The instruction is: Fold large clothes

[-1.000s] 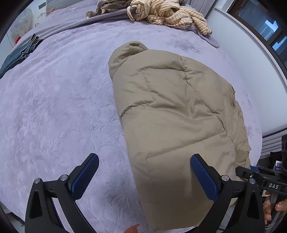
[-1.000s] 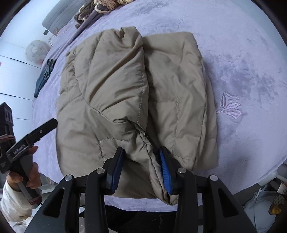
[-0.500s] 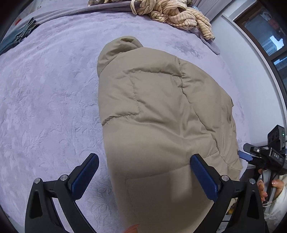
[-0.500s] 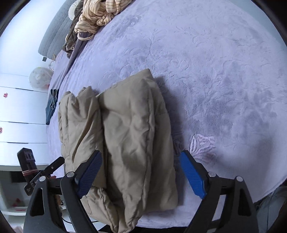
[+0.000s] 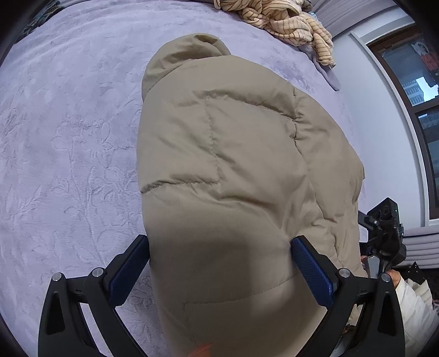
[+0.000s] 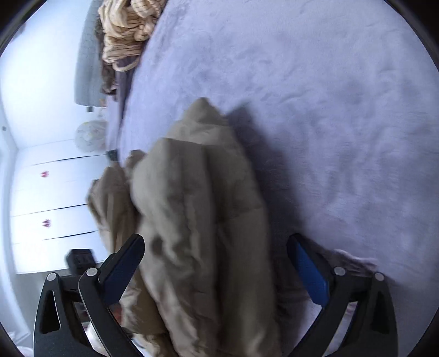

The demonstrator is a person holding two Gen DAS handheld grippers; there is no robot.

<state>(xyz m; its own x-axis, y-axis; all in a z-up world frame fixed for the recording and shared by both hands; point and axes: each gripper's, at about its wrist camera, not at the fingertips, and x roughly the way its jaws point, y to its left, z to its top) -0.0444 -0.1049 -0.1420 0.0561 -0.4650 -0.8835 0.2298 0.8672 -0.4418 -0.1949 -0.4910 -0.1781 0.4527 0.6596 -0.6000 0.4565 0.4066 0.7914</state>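
Jacket (image 5: 233, 170) fills both views between each spread tool (image 5: 219, 272) (image 6: 216, 272); only left shows window (image 5: 419, 82).

Bed (image 5: 68, 164) with lavender plush cover, embossed leaf pattern, fills most of both views. Tan quilted puffer jacket (image 5: 233, 170) lies directly on it, folded lengthwise, hood end far, hem end near at bed's near edge. Far right: heap of cream striped fabric (image 5: 288, 19) on the cover, with brownish cloth (image 6: 108, 79) beside it in right wrist view. Far left edge: dark garment (image 5: 41, 16), partly cut off. Right wrist view motion-blurred.
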